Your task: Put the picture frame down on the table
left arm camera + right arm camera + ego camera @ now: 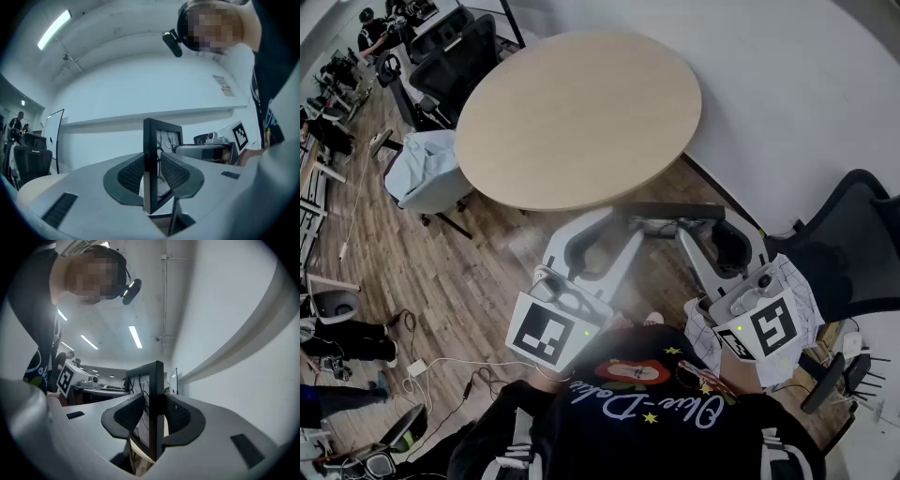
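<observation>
A black picture frame (670,211) is held on edge between my two grippers, short of the near edge of the round wooden table (581,112) and above the wooden floor. My left gripper (614,223) is shut on its left end; in the left gripper view the frame (151,164) stands upright between the ribbed pads (131,174). My right gripper (712,225) is shut on the right end; in the right gripper view the frame (155,413) sits between the pads (127,417). The picture shows dark branch-like lines.
A black office chair (455,56) and a light-coloured chair (427,169) stand at the table's left. Another black chair (853,244) is at my right by the white wall (787,103). Cables (441,366) trail on the floor at lower left.
</observation>
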Demonstrator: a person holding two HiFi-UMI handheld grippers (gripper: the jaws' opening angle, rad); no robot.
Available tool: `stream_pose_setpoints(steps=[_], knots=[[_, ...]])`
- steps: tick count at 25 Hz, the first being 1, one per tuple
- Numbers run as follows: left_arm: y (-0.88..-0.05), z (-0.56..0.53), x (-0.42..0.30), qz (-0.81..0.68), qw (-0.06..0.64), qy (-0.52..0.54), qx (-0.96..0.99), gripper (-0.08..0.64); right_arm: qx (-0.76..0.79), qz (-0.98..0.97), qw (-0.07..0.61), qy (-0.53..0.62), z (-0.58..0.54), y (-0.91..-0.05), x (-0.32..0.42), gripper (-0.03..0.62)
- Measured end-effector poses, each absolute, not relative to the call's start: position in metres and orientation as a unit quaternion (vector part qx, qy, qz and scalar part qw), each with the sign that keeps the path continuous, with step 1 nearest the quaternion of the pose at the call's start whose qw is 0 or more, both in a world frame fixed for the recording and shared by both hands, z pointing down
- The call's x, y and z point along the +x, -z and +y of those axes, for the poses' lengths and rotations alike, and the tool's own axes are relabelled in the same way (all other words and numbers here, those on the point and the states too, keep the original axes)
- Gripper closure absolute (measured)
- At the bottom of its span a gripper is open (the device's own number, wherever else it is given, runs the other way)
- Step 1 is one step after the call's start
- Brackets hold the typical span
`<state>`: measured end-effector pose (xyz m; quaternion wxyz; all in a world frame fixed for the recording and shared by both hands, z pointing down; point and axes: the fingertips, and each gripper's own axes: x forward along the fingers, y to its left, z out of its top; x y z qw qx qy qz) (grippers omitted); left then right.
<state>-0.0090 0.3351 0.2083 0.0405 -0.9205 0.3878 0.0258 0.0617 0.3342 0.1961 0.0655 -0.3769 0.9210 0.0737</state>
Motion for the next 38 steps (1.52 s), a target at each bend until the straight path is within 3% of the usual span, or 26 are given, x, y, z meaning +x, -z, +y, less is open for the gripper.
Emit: stream_pose_setpoints(steps=[38], knots=[[-0.217, 0.307, 0.043, 0.410, 0.044, -0.010, -0.911, 0.456, -0.359, 0.929, 0.076, -0.059, 0.301, -0.205, 0.113, 0.474]])
